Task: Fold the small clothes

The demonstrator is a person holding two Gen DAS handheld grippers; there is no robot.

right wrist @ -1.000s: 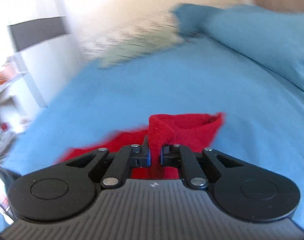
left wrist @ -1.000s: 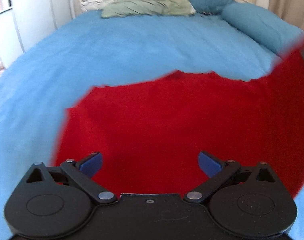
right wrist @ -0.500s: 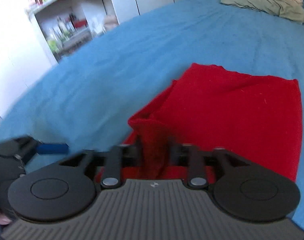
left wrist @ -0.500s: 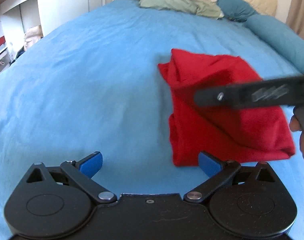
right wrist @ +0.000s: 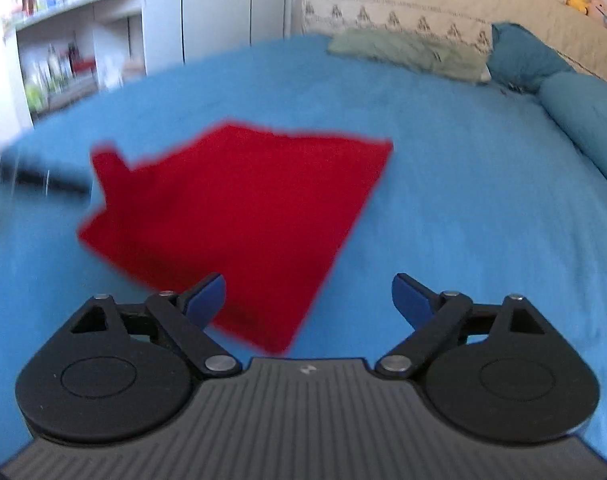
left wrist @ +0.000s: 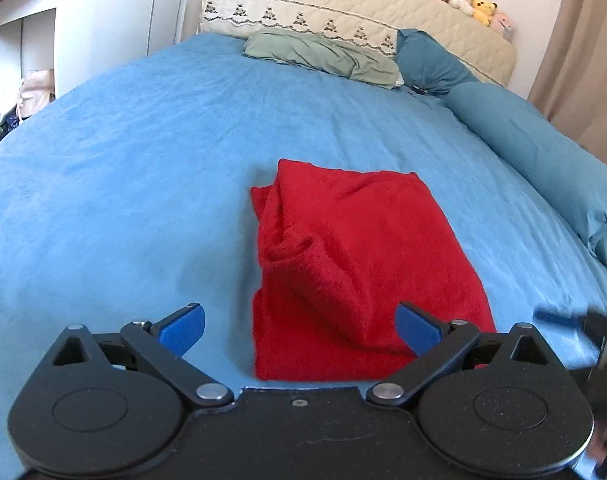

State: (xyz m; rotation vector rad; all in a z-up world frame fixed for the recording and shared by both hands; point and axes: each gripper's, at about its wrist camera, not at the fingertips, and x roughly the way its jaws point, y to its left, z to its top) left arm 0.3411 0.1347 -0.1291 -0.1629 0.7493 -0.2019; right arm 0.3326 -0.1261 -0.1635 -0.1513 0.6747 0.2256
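Observation:
A red fleece garment lies folded over on the blue bedspread, with a rumpled layer along its left side. My left gripper is open and empty, hovering just above the garment's near edge. In the right wrist view the garment lies flat ahead and left. My right gripper is open and empty, above the garment's near corner. The right gripper's blurred edge shows at the far right of the left wrist view.
A green pillow, a dark blue pillow and a long blue bolster lie at the head and right side of the bed. A quilted headboard carries plush toys. White shelves stand to the left.
My right gripper has let go of the red garment and opened. The garment now lies folded on the bed. Both grippers have drawn back from it.

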